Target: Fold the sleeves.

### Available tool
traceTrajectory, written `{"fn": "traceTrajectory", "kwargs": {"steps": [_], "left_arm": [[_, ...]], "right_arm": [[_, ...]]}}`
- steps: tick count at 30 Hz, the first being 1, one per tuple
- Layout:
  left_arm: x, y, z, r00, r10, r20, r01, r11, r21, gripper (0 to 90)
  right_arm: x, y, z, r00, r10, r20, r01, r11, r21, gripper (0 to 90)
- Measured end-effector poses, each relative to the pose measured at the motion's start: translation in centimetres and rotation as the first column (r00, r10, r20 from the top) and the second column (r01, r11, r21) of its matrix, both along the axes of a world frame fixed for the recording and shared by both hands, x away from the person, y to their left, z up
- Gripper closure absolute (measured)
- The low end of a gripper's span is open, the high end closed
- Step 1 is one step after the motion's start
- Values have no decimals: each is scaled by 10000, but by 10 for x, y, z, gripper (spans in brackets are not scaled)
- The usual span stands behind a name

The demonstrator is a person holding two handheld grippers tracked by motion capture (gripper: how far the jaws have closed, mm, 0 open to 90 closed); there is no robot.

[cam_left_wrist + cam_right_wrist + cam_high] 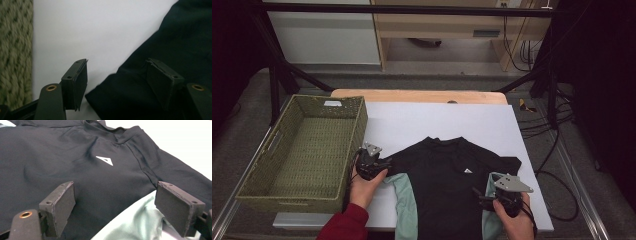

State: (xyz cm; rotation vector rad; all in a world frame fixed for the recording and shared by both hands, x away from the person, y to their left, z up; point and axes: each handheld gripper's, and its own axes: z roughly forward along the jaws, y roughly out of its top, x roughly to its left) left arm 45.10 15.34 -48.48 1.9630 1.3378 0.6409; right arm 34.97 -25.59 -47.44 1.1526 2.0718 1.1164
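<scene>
A black shirt (447, 185) with a small white triangle logo (105, 160) lies face up on the white table top (437, 120). Pale green sleeves (407, 205) fold in along both of its sides. My left gripper (387, 162) is at the shirt's left shoulder. In the left gripper view the left gripper (117, 77) stands open, one jaw over bare white surface, the other over the black fabric's (175, 42) edge. My right gripper (477, 195) hovers at the shirt's right side. It (115, 205) is open above black cloth and the pale green sleeve (132, 222).
A green woven basket (357, 130) stands at the table's left, close beside my left hand; its wall (15, 50) shows in the left gripper view. Cables lie on the floor at the right. Bare white surface stretches behind the shirt's collar.
</scene>
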Motion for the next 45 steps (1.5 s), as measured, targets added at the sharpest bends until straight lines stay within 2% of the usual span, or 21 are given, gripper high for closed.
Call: {"fn": "traceTrajectory", "kwargs": {"steps": [4, 13, 19, 23, 26, 29, 32, 35, 36, 39, 45], "left_arm": [[-2, 0, -1, 9999, 120, -21, -121, 9998, -157, 346], [-12, 2, -1, 10000, 8, -80, -12, 9989, -461, 341], [-19, 1, -1, 9999, -126, -69, 124, 9994, -324, 335], [-22, 0, -1, 9999, -169, 0, 169, 9991, -383, 434], [-25, -1, -1, 9995, -299, 44, 301, 9983, -507, 550], [-27, -1, -1, 9992, -401, -10, 399, 9953, -880, 685], [-27, -1, 0, 9988, -488, -32, 480, 9916, -1197, 771], [-28, -2, 8, 9983, -569, 134, 582, 9876, -1456, 815], [-28, -2, 12, 9975, -649, 297, 685, 9868, -1465, 822], [-31, -9, 28, 9944, -964, 439, 1023, 9815, -1616, 826], [-34, -32, 57, 9806, -1834, 696, 1923, 9686, -1575, 823]], "right_arm": [[0, 0, 0, 10000, 62, -22, -62, 10000, -31, 168], [0, 1, -1, 9999, 124, -112, -124, 9999, -29, 167], [0, 1, -1, 9998, 139, -158, -139, 9999, -23, 165], [1, 2, -1, 9996, 188, -193, -190, 9998, -54, 165], [1, 2, -2, 9995, 222, -225, -223, 9997, -54, 164], [1, 2, -2, 9994, 241, -241, -242, 9997, -63, 164], [1, 3, -2, 9994, 239, -252, -241, 9997, -56, 164], [1, 2, -2, 9994, 242, -244, -244, 9997, -54, 163], [1, 2, -2, 9994, 242, -248, -243, 9997, -53, 164], [1, 2, -2, 9993, 260, -256, -262, 9996, -50, 163], [1, 2, -2, 9993, 264, -255, -265, 9996, -69, 163]]}}
